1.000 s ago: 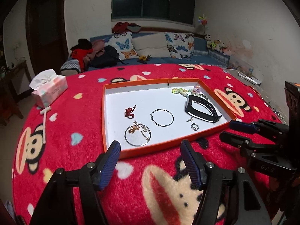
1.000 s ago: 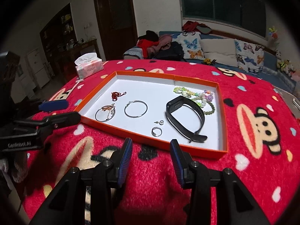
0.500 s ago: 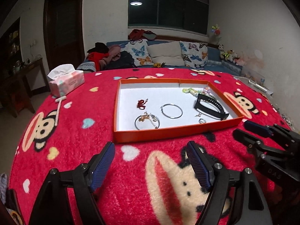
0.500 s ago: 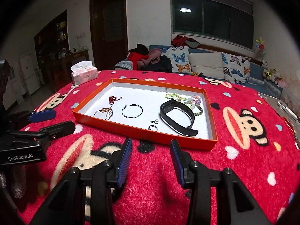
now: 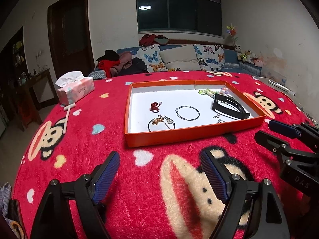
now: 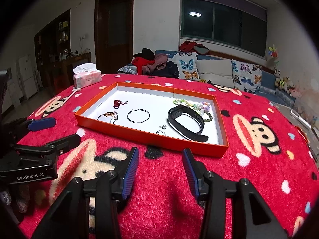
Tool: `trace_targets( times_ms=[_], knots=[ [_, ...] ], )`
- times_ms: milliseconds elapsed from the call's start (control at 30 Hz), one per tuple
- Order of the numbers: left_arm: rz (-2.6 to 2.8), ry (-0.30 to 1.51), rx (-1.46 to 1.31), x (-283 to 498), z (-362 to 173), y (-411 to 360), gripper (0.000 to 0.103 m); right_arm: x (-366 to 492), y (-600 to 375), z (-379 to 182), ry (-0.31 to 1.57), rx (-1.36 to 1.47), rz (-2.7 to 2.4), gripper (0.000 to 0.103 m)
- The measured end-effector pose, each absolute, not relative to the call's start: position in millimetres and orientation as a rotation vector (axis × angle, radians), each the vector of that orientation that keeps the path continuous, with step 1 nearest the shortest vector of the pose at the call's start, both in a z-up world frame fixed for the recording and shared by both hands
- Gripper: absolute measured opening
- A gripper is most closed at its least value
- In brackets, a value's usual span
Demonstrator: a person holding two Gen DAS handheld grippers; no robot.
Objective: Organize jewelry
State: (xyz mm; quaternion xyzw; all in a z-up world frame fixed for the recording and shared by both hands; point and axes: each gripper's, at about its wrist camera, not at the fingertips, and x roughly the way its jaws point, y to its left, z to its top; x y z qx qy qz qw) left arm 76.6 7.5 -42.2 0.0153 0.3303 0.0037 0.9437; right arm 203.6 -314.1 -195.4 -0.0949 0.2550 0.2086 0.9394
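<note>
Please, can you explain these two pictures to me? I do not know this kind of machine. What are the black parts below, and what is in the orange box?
No robot here: a person holds one handheld gripper in each hand, each with a camera looking forward along its fingers. One picture comes from the left gripper, the other from the right gripper. Both have jaws open and hold nothing. On the red monkey blanket stands an orange tray with a black wristband, a bead bracelet, hoop earrings and small pieces. A tissue box stands behind.

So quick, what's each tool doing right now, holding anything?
Left tool: open, holding nothing, above the red blanket.
Right tool: open, holding nothing, short of the orange tray.
</note>
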Motion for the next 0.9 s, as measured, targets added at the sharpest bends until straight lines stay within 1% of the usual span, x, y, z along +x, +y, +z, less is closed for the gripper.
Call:
trace_targets(
  times_ms=[233,433,900],
  knots=[
    [0.031,0.637,0.010,75,-36,12,0.091,205,-316,-196,0.525,-0.186,0.417,0.056],
    [0.043,0.616,-0.018,77,-33,19,0.091,208,-318,-197,0.541,-0.171,0.409,0.056],
    [0.054,0.639,-0.016,79,-38,21,0.091,209,-319,-198,0.552,-0.173,0.407,0.056]
  ],
)
